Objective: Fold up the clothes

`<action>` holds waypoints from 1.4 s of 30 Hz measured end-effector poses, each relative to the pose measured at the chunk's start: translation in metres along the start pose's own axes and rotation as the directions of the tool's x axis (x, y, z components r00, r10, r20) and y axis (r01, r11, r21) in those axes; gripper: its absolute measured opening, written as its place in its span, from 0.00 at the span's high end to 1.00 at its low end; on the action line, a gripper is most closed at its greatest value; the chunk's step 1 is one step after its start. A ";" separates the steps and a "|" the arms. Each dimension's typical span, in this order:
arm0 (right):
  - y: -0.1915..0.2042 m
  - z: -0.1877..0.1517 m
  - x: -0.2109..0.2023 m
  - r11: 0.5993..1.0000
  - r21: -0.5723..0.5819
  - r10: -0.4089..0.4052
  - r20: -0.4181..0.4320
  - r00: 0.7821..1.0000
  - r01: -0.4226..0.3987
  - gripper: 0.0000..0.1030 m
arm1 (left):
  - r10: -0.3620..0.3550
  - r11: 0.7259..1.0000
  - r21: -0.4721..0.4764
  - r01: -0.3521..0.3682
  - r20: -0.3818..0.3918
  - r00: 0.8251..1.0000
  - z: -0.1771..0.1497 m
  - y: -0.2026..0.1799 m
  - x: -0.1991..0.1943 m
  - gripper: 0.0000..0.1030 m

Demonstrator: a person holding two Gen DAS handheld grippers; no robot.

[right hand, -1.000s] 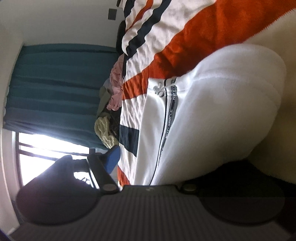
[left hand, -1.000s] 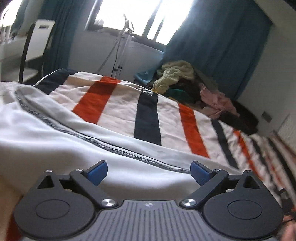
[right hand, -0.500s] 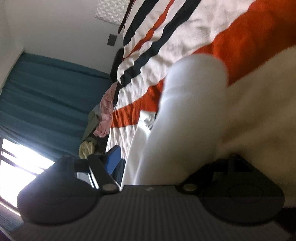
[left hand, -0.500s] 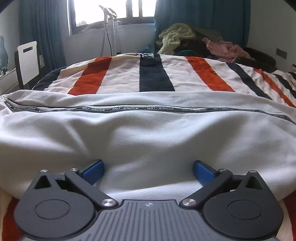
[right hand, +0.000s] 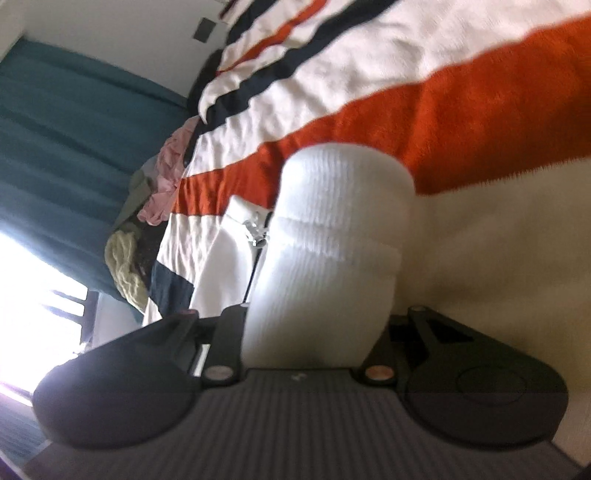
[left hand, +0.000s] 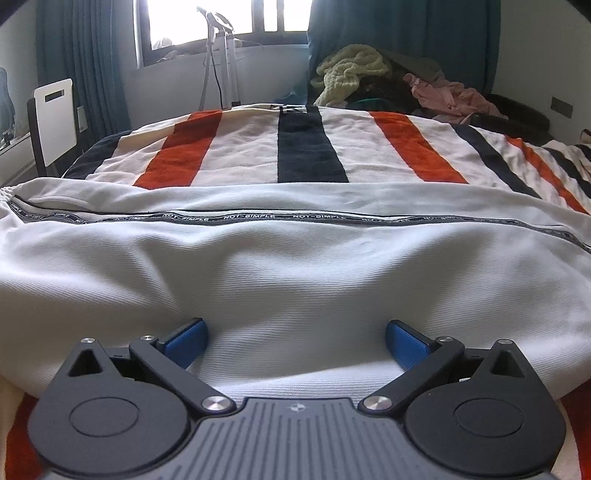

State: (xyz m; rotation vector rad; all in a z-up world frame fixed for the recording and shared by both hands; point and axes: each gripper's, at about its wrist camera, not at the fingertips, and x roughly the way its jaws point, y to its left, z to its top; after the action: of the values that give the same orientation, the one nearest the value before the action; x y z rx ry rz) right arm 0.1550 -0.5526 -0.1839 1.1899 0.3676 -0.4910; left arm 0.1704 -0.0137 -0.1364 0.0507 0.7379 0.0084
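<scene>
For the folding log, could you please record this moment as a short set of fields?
surface: striped blanket on a bed
garment: white garment with a black lettered tape along it, spread across the blanket
left gripper: open, blue pads either side of the garment's near edge
right gripper: ribbed white cuff between its fingers; grip cannot be told
background: clothes pile by the teal curtain

Garment [left hand: 295, 266]: white, fine ribbed weave; black tape stripe [left hand: 280, 218] with pale repeated lettering along it. Blanket [left hand: 258, 151]: cream ground, orange and dark navy stripes. Curtains [left hand: 399, 33]: teal. Heap at far end: pale yellow knit [left hand: 351, 70], pink cloth [left hand: 447, 94]. Left gripper [left hand: 295, 339]: black body, blue pads [left hand: 186, 341]. Chair panel [left hand: 55, 114]: white.
</scene>
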 end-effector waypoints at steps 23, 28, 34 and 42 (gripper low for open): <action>0.218 -0.304 -0.109 0.247 -0.944 0.542 -0.054 0.838 -0.221 0.90 | -0.146 0.843 -0.477 0.249 0.242 0.959 0.040 0.140 -0.097 0.01; 0.201 -0.406 -0.091 -0.043 -0.952 0.414 -0.293 0.862 -0.303 0.89 | -0.174 0.794 -0.551 0.258 0.200 0.964 0.036 0.170 -0.079 0.01; 0.203 -0.418 -0.091 -0.063 -0.932 0.328 -0.357 0.875 -0.357 0.85 | -0.279 0.760 -0.578 0.297 0.124 0.952 0.033 0.170 -0.041 0.01; 0.192 -0.393 -0.140 -0.027 -0.809 0.229 -0.577 0.784 -0.587 0.20 | -0.384 0.722 -0.580 0.378 0.119 0.916 0.022 0.152 -0.023 0.03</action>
State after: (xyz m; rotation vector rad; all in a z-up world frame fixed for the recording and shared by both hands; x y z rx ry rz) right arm 0.1358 -0.1029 -0.0909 -0.1054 0.4242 0.5417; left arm 0.1700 0.1368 -0.0972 -0.7135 0.7163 -0.1574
